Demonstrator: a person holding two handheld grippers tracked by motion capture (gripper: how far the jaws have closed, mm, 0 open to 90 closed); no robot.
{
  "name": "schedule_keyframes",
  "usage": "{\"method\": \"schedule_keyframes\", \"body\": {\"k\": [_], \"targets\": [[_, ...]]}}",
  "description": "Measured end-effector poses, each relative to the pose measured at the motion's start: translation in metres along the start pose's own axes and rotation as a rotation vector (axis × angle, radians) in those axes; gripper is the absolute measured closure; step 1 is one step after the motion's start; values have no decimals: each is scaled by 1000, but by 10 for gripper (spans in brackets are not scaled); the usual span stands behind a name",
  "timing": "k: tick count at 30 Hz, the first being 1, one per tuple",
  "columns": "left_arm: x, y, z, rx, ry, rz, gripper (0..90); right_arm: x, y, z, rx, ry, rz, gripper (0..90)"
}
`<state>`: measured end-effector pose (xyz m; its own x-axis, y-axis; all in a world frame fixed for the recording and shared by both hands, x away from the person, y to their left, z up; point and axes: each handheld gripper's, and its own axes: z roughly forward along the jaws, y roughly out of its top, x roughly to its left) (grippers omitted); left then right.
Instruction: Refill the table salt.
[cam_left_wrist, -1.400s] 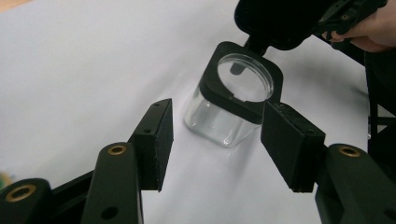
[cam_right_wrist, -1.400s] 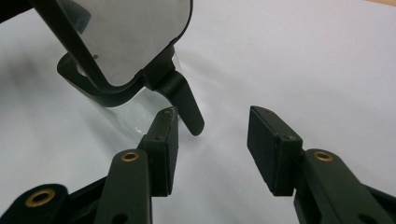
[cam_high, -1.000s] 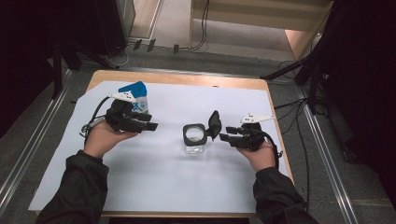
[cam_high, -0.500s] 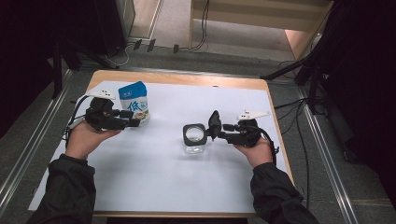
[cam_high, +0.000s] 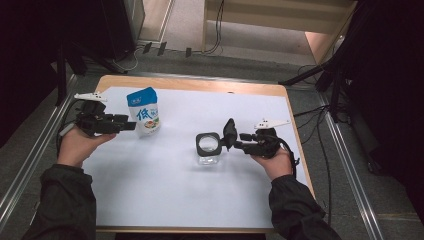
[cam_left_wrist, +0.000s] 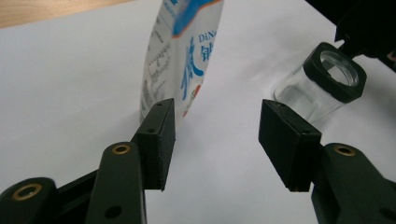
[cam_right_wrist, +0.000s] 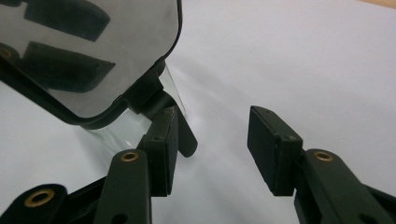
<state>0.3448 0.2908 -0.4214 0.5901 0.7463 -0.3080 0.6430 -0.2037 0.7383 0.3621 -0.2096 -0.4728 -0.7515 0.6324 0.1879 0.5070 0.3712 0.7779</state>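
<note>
The pouch (cam_high: 144, 112), a blue-and-white stand-up bag, stood upright at abt 10 o'clock on the white-covered surface (cam_high: 165, 195); the clear jar (cam_high: 209, 150) with its black square rim sat near the middle, toward 3 o'clock, well apart from the pouch.

The left tool (cam_high: 131, 124) lay level at the pouch's 9 o'clock, its tips just beside the bag's lower edge. In the left gripper view the jaws stood at a middling gap w/ nothing between them; one pad was close to the pouch's (cam_left_wrist: 182, 56) near edge, though I couldn't tell if it touched. Probably the gap was kept that wide because a soft bag takes a broad bite low down, where the filled base is firmest (a high pinch would likely fold it over).

The right tool (cam_high: 239, 145) rested at the jar's 3 o'clock, also level, pointing to 9 o'clock. Its jaws were part open and empty; the jar's hinged lid (cam_high: 229, 132) stood flipped up betw. tool and jar mouth. In the right gripper view one pad sat right by the lid's (cam_right_wrist: 93, 56) hinge, touching or nearly so. My read: that hand was parked there to keep the lid back and steady the light jar, leaving the mouth clear for whatever the pouch holds.

Step in hand, as I judge it: approach to grasp the pouch; no pour begun yet.
</note>
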Motion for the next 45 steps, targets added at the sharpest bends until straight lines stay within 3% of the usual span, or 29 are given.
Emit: {"method": "schedule_keyframes", "body": {"k": [5, 13, 16, 20, 26, 28, 32, 36, 39, 45], "targets": [[10, 3, 1, -5, 19, -9, 473, 3, -5, -5, 1, -10, -1, 547], [16, 12, 14, 25, 31, 5, 499, 5, -13, -10, 9, -25, 11, 543], [18, 16, 18, 52, 46, 24, 527, 6, -18, -11, 17, -30, 12, 543], [18, 22, 22, 46, 38, 35, 547, 7, -20, -13, 20, -36, 16, 543], [15, 30, 31, 60, 6, 68, 642, 7, -24, -15, 17, -46, 25, 540], [14, 33, 32, 72, 6, 81, 710, 6, -25, -17, 16, -48, 29, 539], [13, 35, 34, 51, 20, 67, 753, 7, -26, -17, 16, -50, 31, 537], [15, 35, 32, 45, 17, 68, 858, 7, -26, -16, 10, -49, 30, 526], [13, 35, 31, 35, 23, 83, 882, 7, -25, -15, 9, -48, 33, 523], [11, 36, 32, 27, 22, 73, 900, 8, -24, -14, 6, -37, 25, 518]]}}
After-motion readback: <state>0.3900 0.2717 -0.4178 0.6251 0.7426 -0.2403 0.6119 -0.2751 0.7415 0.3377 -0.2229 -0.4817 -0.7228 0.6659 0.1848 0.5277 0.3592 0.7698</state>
